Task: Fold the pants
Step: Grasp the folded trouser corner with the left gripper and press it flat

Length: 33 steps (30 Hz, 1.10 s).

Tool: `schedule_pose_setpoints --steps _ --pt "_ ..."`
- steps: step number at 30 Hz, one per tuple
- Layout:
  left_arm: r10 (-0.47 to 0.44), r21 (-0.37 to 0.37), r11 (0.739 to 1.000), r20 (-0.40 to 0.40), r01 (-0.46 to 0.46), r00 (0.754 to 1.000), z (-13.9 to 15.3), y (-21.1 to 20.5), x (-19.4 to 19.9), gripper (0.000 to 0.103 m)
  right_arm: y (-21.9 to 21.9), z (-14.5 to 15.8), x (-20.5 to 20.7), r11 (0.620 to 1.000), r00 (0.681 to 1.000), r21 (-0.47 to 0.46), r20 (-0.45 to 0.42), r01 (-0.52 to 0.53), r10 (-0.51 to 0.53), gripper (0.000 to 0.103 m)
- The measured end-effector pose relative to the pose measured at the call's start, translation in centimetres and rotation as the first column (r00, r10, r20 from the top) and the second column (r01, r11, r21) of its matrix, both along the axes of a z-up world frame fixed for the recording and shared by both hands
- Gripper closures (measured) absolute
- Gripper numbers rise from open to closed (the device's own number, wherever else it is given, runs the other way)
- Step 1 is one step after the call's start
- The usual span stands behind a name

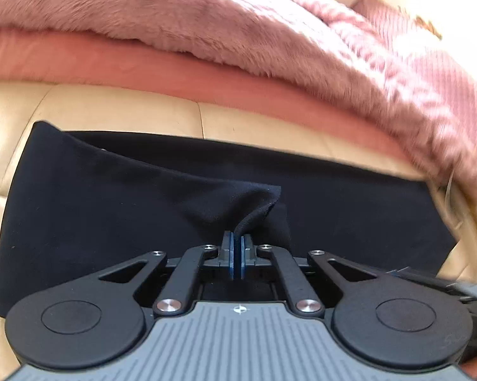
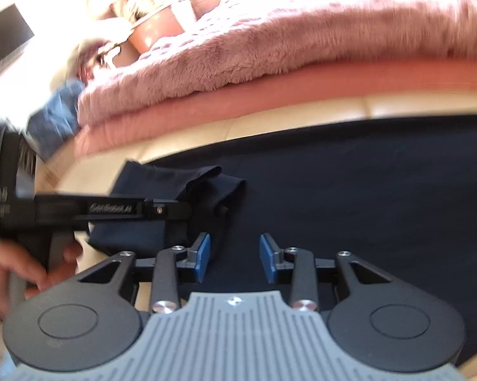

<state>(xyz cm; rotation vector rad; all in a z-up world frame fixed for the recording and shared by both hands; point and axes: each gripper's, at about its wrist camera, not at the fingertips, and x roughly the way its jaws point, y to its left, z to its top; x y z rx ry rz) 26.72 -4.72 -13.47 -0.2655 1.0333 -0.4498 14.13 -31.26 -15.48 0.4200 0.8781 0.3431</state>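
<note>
We see the dark navy fabric pants (image 1: 117,209) spread flat along a cream leather cushion (image 1: 117,108), with one corner pulled up into a peak. Our left gripper (image 1: 237,247) is clenched on that raised corner of cloth. Our right gripper (image 2: 235,255) hovers over the pants with its blue pads apart, grasping nothing. Behind lies a fluffy pink blanket (image 1: 206,19).

Dark navy pants (image 1: 111,197) spread flat on tan cushion, one corner lifted & bunched into a peak
</note>
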Motion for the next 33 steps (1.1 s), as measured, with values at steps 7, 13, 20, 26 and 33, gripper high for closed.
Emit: schedule_pose_setpoints --steps 7,13,20,26,33 --pt "0.033 -0.101 0.994 0.010 -0.032 0.999 2.8 3.1 1.2 0.100 0.9 -3.3 3.9 0.978 0.991 0.197 -0.124 0.064 -0.040 0.070" --pt "-0.041 -0.118 0.992 0.029 0.044 0.999 4.7 3.8 1.9 0.100 1.0 -5.4 6.2 0.913 0.976 0.376 -0.199 0.160 -0.090 0.087" --pt "-0.116 -0.074 0.991 -0.017 0.115 0.993 3.1 1.9 2.3 0.100 3.1 -0.6 6.2 0.994 0.997 0.106 0.064 0.040 -0.047 0.098" --pt "-0.112 -0.063 0.992 -0.050 0.109 0.992 1.0 0.6 2.6 0.100 3.8 -0.2 5.4 0.993 0.997 -0.104 0.059 0.059 -0.053 0.097" --pt "-0.143 -0.095 0.985 -0.015 0.141 0.990 2.8 0.0 3.1 0.100 6.5 -1.8 4.8 0.970 0.985 -0.175 0.014 -0.167 0.172 0.098"
